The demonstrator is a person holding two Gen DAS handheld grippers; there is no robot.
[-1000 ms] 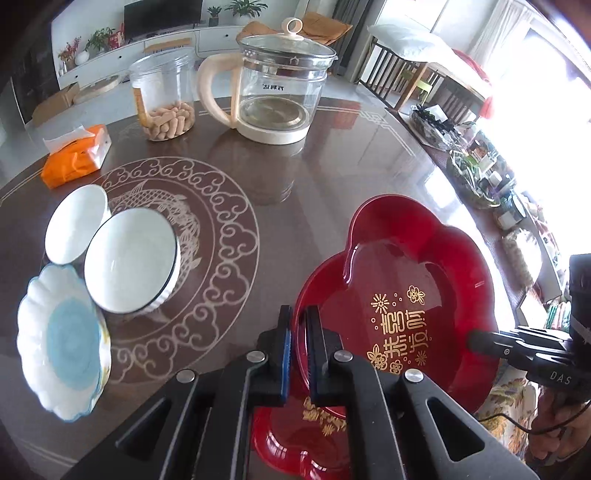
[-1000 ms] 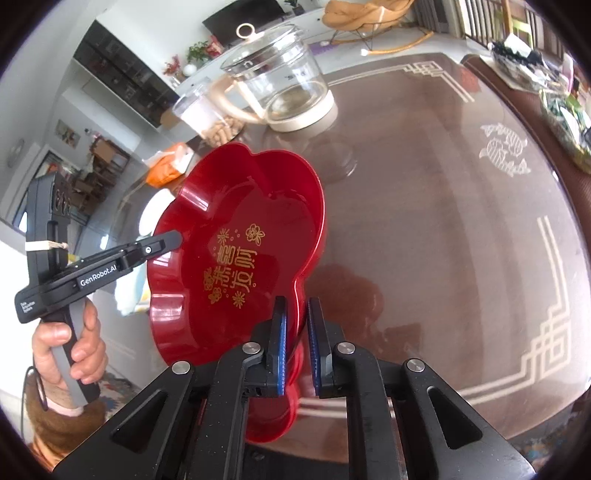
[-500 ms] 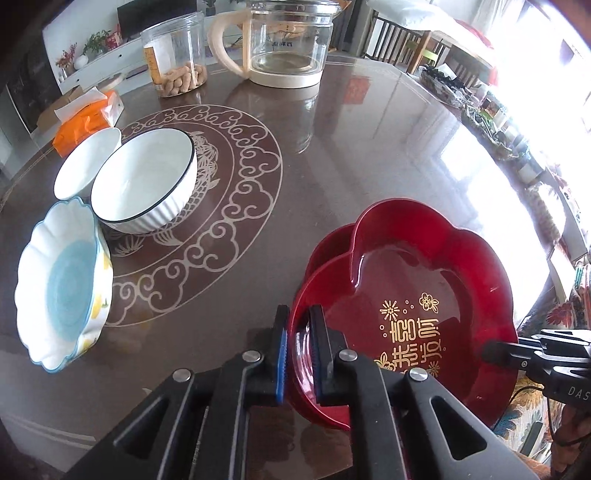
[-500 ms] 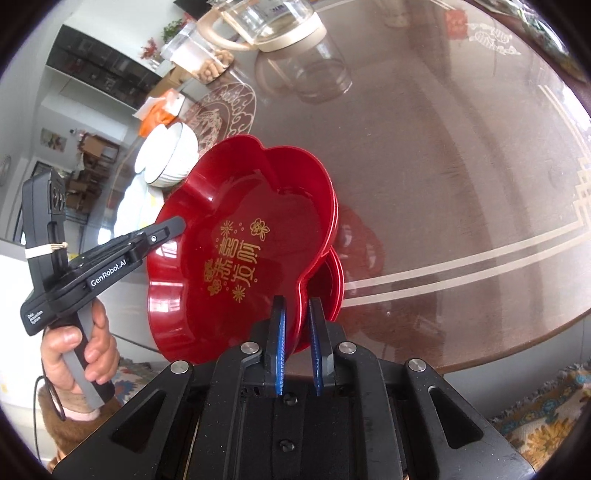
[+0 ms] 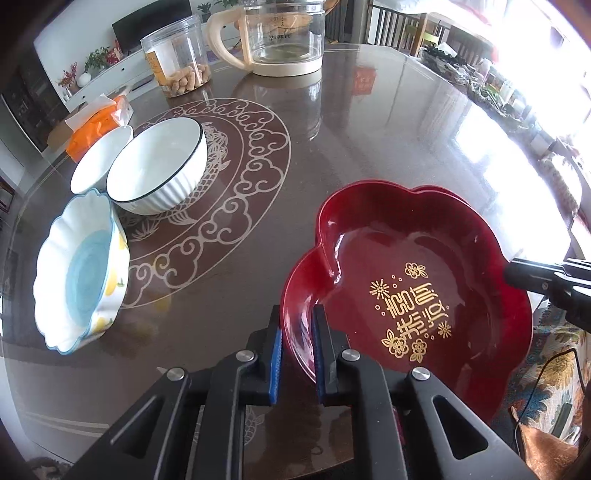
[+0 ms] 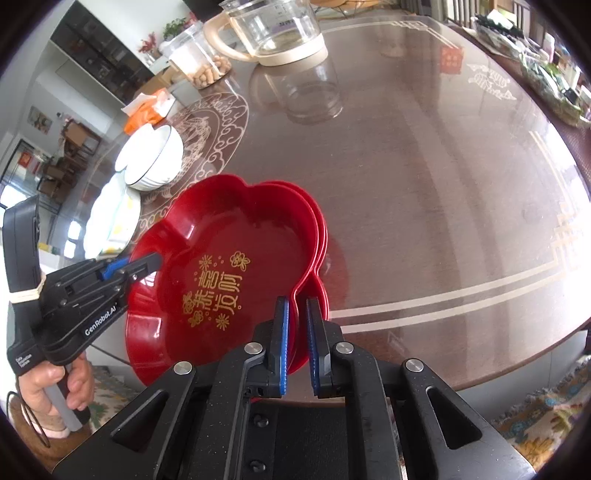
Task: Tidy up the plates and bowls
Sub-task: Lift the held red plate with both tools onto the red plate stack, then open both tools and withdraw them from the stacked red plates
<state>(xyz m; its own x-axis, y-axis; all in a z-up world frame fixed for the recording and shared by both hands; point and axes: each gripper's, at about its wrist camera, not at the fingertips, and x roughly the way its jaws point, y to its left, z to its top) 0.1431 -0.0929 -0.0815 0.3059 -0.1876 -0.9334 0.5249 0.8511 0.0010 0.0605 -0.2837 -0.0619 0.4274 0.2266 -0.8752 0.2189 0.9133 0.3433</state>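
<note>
A red flower-shaped plate (image 5: 406, 288) with gold characters sits nested on a second red plate at the table's near edge; it also shows in the right wrist view (image 6: 229, 258). My left gripper (image 5: 297, 336) has its jaws slightly apart around the plate's left rim. My right gripper (image 6: 296, 332) has its jaws slightly apart around the right rim. A white ribbed bowl (image 5: 159, 170), a smaller white bowl (image 5: 98, 158) and a scalloped blue-centred bowl (image 5: 81, 269) stand to the left.
A glass kettle (image 5: 280, 33), a jar of snacks (image 5: 177, 55) and an orange tissue pack (image 5: 96, 118) stand at the table's far side. The table edge runs close below the red plates (image 6: 480, 373).
The red plate has come down from a tilted lift onto the second red plate on the table. Both grippers' jaws have widened slightly around its rim.
</note>
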